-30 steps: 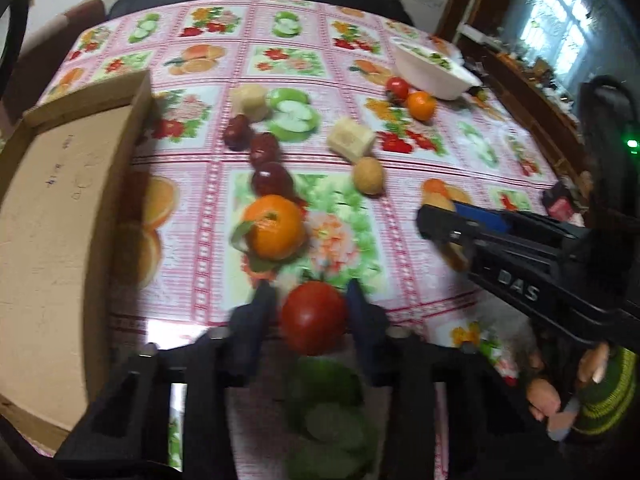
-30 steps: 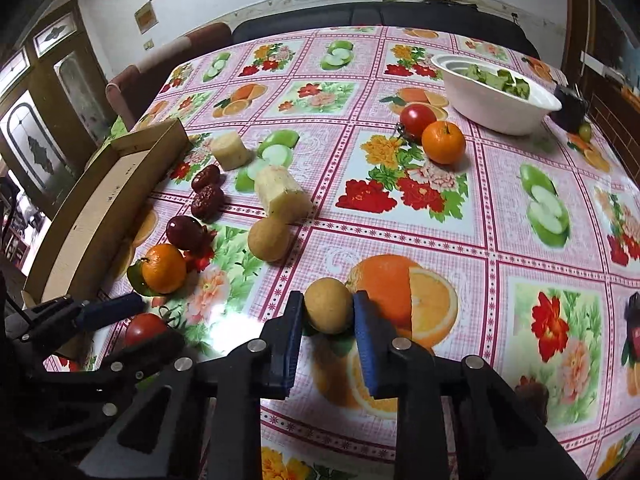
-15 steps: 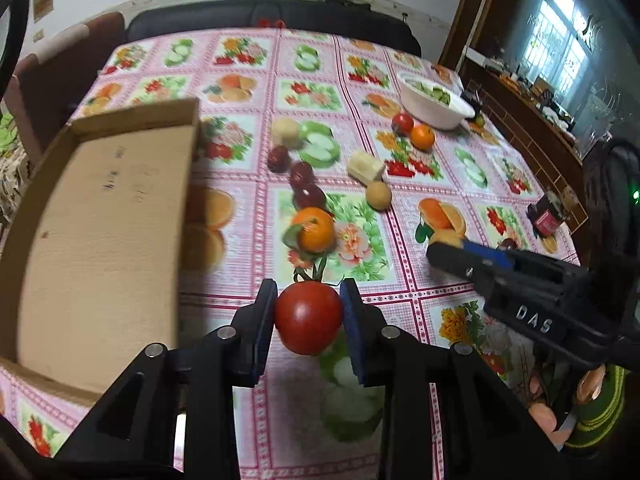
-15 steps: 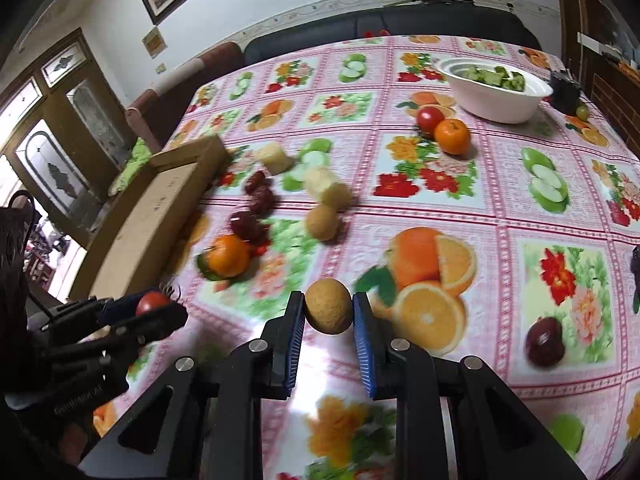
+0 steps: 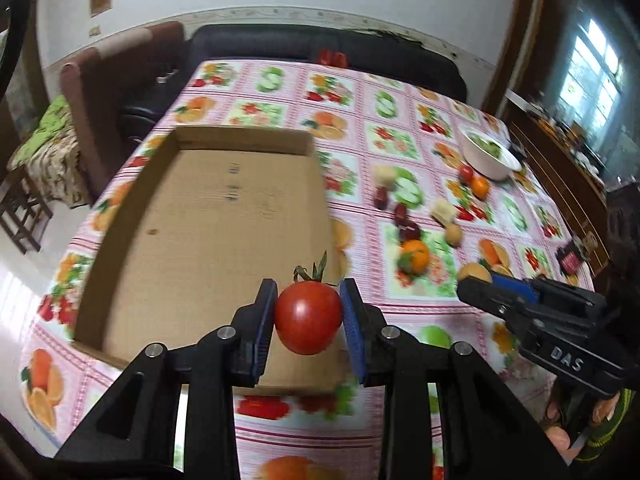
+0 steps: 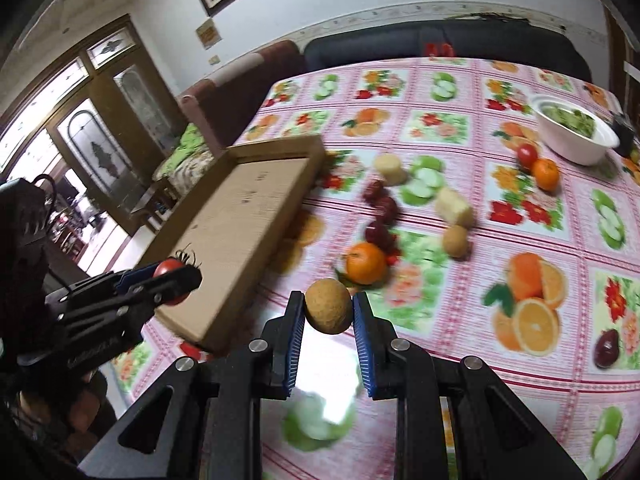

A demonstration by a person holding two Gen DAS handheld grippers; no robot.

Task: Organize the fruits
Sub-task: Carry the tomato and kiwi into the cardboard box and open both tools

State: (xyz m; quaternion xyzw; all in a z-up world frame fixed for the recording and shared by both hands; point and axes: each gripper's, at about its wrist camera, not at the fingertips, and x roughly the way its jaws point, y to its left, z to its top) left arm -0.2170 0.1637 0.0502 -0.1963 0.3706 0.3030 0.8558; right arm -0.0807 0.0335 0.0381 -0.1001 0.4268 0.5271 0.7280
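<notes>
Both jaw pairs were clenched on fruit. I noted the left gripper [image 5: 308, 318] clamping a round red tomato with green stem [image 5: 308, 318], held in the air over the near right corner of the shallow brown cardboard tray [image 5: 208, 220]. My right gripper [image 6: 328, 312] pinched a small round tan-brown fruit [image 6: 328, 312] above the pink fruit-print tablecloth [image 6: 460, 128], just right of the tray. An orange tangerine [image 6: 366, 263], dark red dates [image 6: 378, 232] and a white bowl [image 6: 576, 148] lay farther off.

Matt cardboard box [image 5: 208, 216] (glossy tomato [image 5: 308, 318])
</notes>
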